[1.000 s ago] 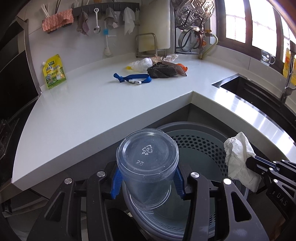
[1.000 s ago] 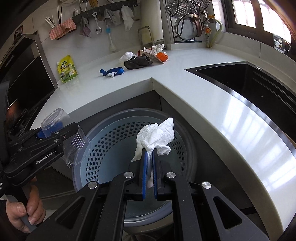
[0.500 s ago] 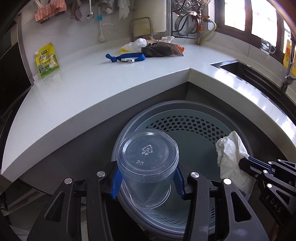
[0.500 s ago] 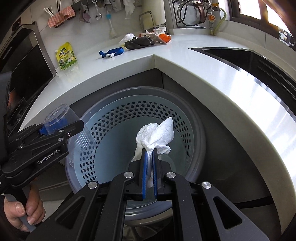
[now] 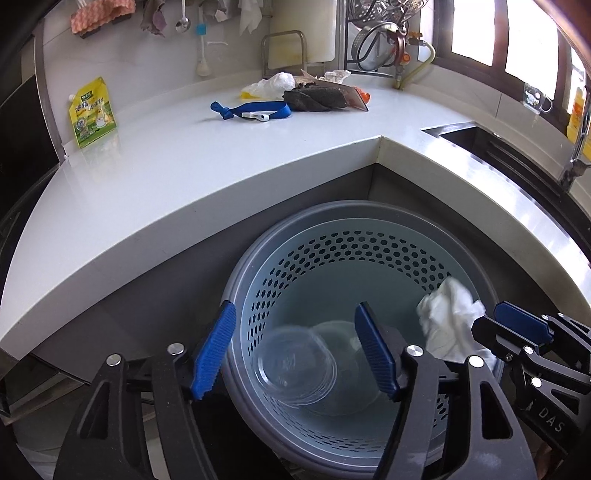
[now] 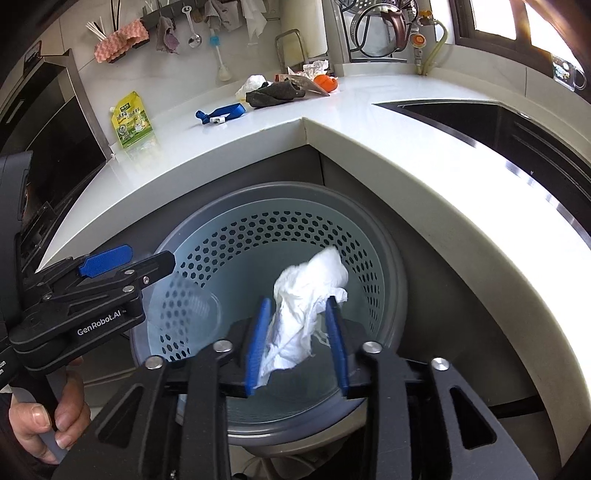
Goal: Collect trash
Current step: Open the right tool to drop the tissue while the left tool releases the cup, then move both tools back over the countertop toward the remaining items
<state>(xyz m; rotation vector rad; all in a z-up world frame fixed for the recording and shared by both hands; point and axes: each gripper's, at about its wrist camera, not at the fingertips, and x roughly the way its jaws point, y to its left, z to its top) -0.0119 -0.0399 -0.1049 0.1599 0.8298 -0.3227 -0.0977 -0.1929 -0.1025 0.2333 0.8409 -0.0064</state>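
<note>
A round perforated trash bin stands below the counter corner. My left gripper is open over the bin's left rim, and a clear plastic cup is blurred inside the bin beneath it. My right gripper is open over the bin; a crumpled white tissue sits loose between its spread blue pads. On the counter lie a blue strap, a dark cloth, a white plastic bag and an orange scrap.
A yellow-green pouch leans on the back wall at the left. A sink is set into the counter at the right. The white counter edge overhangs the bin. Utensils and cloths hang on a wall rail.
My left gripper opened and the clear cup dropped into the bin. My right gripper opened around the tissue, which is now loose between the pads.
</note>
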